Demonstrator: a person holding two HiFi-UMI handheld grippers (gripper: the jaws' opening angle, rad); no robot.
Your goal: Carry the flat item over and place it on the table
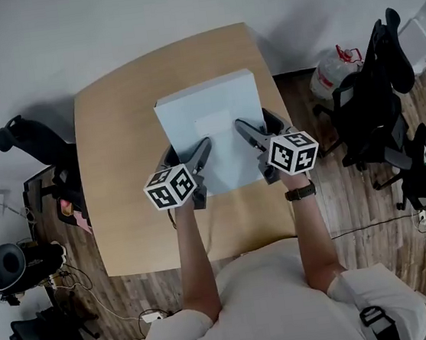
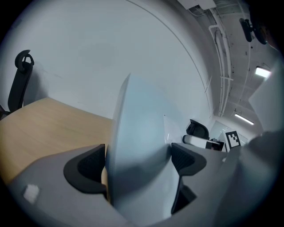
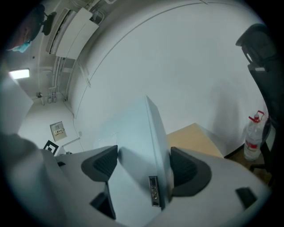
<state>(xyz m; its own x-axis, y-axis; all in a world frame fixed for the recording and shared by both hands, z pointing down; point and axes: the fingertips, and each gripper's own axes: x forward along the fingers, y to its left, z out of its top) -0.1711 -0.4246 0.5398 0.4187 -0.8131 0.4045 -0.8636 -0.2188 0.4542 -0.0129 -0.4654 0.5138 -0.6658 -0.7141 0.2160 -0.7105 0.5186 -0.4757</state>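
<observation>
The flat item is a pale grey-blue slab like a closed laptop, lying level over the wooden table; I cannot tell whether it rests on the top or hangs just above it. My left gripper is shut on its near left edge and my right gripper on its near right edge. In the left gripper view the slab stands edge-on between the jaws of the left gripper. In the right gripper view the right gripper pinches the slab, whose side shows a small port.
Black office chairs stand left of the table and to its right. A clear water jug sits on the wood floor by the right chair. A white wall runs behind the table. Cables and dark gear lie at the lower left.
</observation>
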